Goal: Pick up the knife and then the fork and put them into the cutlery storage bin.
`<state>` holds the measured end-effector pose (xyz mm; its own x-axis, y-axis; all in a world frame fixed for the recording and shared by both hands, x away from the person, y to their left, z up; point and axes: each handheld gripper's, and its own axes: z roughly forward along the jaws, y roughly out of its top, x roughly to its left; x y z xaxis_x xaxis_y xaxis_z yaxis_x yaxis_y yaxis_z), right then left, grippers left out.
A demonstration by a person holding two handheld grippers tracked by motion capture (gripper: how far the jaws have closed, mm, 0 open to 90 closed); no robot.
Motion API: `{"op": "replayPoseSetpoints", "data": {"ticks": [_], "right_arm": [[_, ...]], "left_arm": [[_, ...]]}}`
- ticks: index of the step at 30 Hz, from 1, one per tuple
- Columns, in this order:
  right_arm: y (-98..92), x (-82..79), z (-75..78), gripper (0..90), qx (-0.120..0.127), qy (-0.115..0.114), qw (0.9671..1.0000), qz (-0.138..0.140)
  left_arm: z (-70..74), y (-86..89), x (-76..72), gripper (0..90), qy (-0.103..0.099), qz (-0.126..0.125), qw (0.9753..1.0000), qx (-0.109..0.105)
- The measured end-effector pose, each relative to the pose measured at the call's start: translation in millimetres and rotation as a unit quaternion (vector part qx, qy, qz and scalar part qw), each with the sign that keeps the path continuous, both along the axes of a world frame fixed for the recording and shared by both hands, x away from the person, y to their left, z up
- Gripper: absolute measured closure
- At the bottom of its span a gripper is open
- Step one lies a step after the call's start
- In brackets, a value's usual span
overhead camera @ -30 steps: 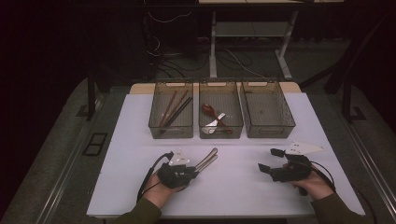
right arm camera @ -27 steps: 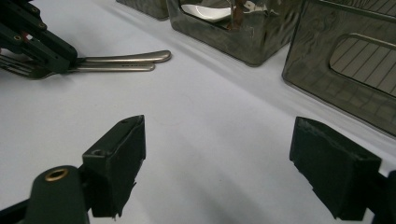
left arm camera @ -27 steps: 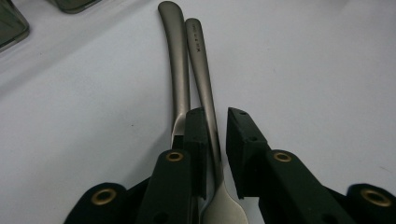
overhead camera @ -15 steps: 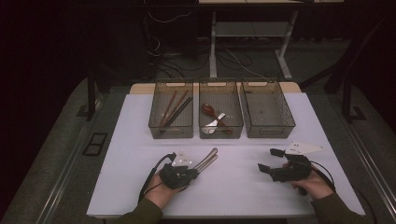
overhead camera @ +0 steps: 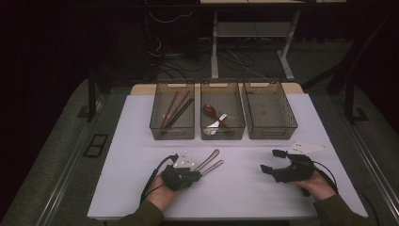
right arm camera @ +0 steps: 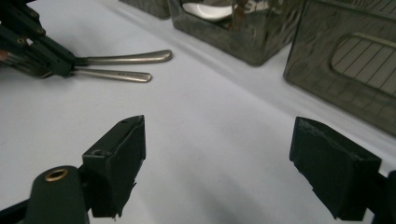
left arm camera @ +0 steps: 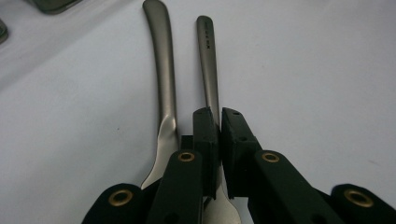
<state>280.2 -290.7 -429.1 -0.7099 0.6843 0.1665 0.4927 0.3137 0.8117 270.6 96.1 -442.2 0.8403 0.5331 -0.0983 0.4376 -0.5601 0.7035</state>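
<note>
Two metal utensils lie side by side on the white table (overhead camera: 141, 141), handles pointing toward the bins. My left gripper (overhead camera: 200, 172) (left arm camera: 219, 122) is shut on the utensil with the engraved handle (left arm camera: 207, 70) (overhead camera: 215, 166) (right arm camera: 116, 75). The other utensil, with a plain curved handle (left arm camera: 163, 74) (overhead camera: 210, 158) (right arm camera: 128, 58), lies just to its left and touches the side of the jaw. My right gripper (overhead camera: 269, 161) (right arm camera: 224, 163) rests low over the table to the right, open, with bare table between its fingers (right arm camera: 119, 163).
Three clear bins stand in a row at the back. The left bin (overhead camera: 172, 110) holds chopsticks, the middle bin (overhead camera: 222, 109) (right arm camera: 224, 23) holds a dark red spoon and a white one, and the right bin (overhead camera: 269, 109) (right arm camera: 345, 60) is bare inside. Dark floor surrounds the table.
</note>
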Motion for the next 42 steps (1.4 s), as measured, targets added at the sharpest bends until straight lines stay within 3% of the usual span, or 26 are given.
{"op": "replayPoseSetpoints", "data": {"ticks": [12, 18, 24, 35, 39, 41, 42], "right_arm": [[2.7, 1.9, 7.5, 16.1, -0.014, 0.024, 0.9972, 0.069], [7.3, 4.7, 10.1, 16.2, -0.023, 0.021, 0.9957, 0.088], [19.5, 7.8, 14.5, 16.3, -0.030, 0.016, 0.9932, 0.112], [56.9, 27.9, 31.2, 17.0, -0.039, 0.020, 0.9800, 0.194], [72.3, 34.5, 31.1, 21.5, -0.050, 0.030, 0.9725, 0.226], [81.3, 37.6, 30.8, 22.6, -0.053, 0.039, 0.9677, 0.243], [84.5, 40.1, 30.0, 23.5, -0.062, 0.034, 0.9634, 0.259]], "left_arm": [[9.2, 2.0, -2.4, 84.9, -0.005, -0.045, 0.9983, -0.036], [14.3, 1.6, -2.0, 84.9, -0.009, -0.073, 0.9960, -0.051], [22.6, -1.2, 4.6, 84.9, -0.017, -0.105, 0.9919, -0.069], [33.7, -25.0, 20.1, 84.9, -0.017, -0.172, 0.9829, -0.064], [36.9, -33.9, 23.1, 84.9, -0.016, -0.185, 0.9802, -0.067], [37.7, -36.9, 23.7, 84.9, -0.017, -0.192, 0.9788, -0.070], [38.0, -37.5, 23.6, 84.9, -0.018, -0.197, 0.9778, -0.069]]}}
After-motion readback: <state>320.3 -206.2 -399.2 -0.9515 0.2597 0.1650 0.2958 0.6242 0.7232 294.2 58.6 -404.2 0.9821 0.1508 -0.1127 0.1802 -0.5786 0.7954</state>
